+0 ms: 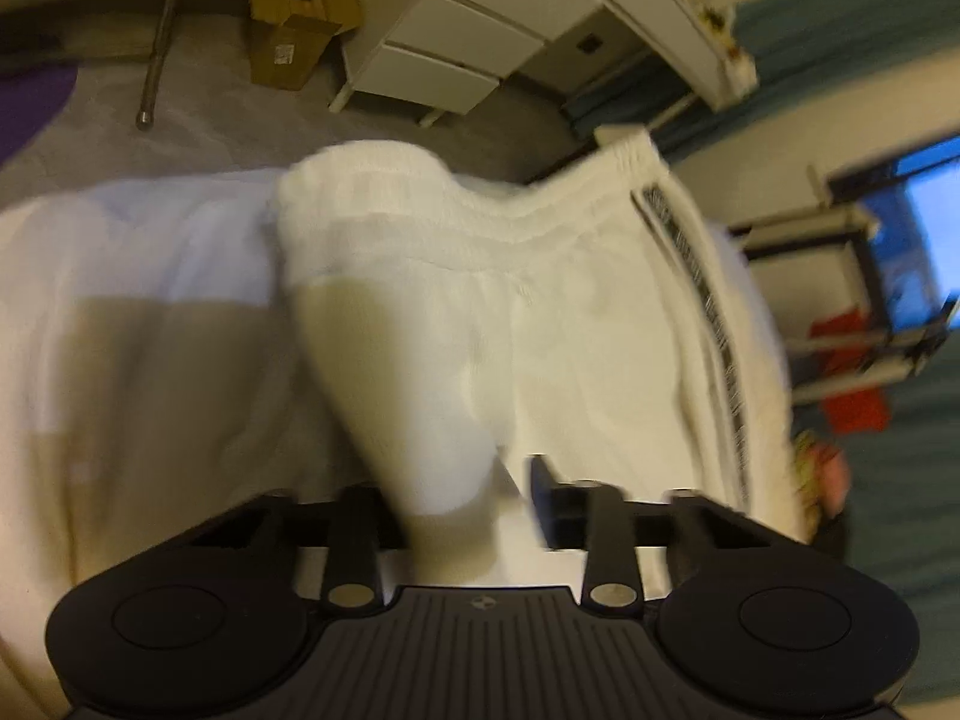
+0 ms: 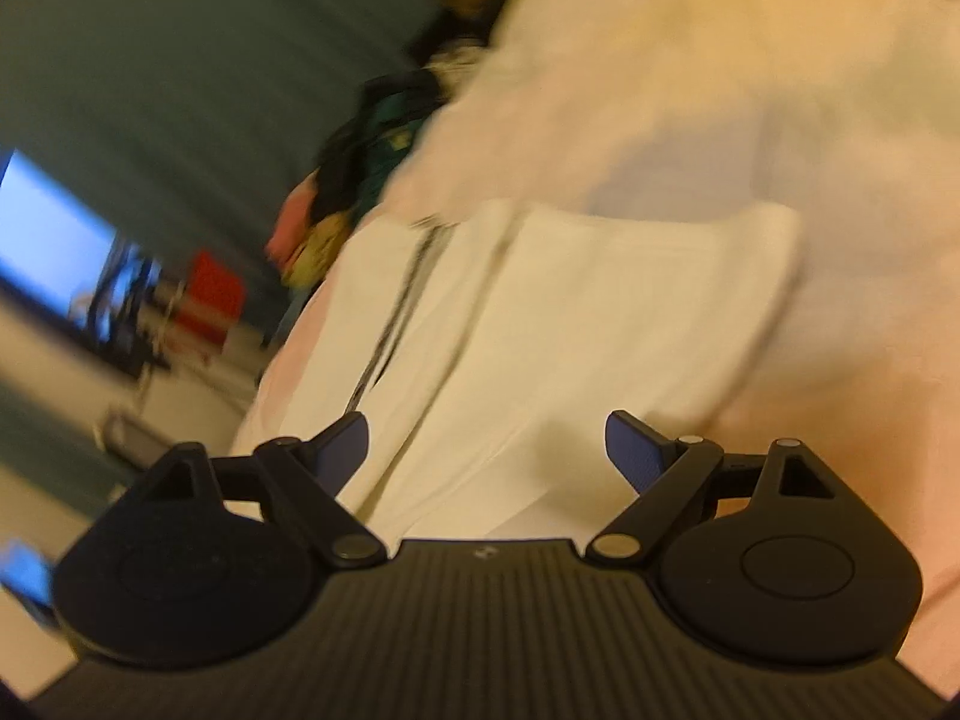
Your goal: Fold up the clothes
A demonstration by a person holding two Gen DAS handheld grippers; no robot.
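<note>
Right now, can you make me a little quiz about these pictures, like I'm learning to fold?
1. True or false: the left gripper is pinching the white shorts.
2. Which gripper has its jaws wide apart? A) left B) right C) both
3. Fill in: the stripe down the side of the shorts is ____ (dark or red).

Key:
1. True. White cloth sits bunched between the closed fingers.
2. B. The right gripper's blue pads stand apart above the shorts, holding nothing.
3. Dark.
</note>
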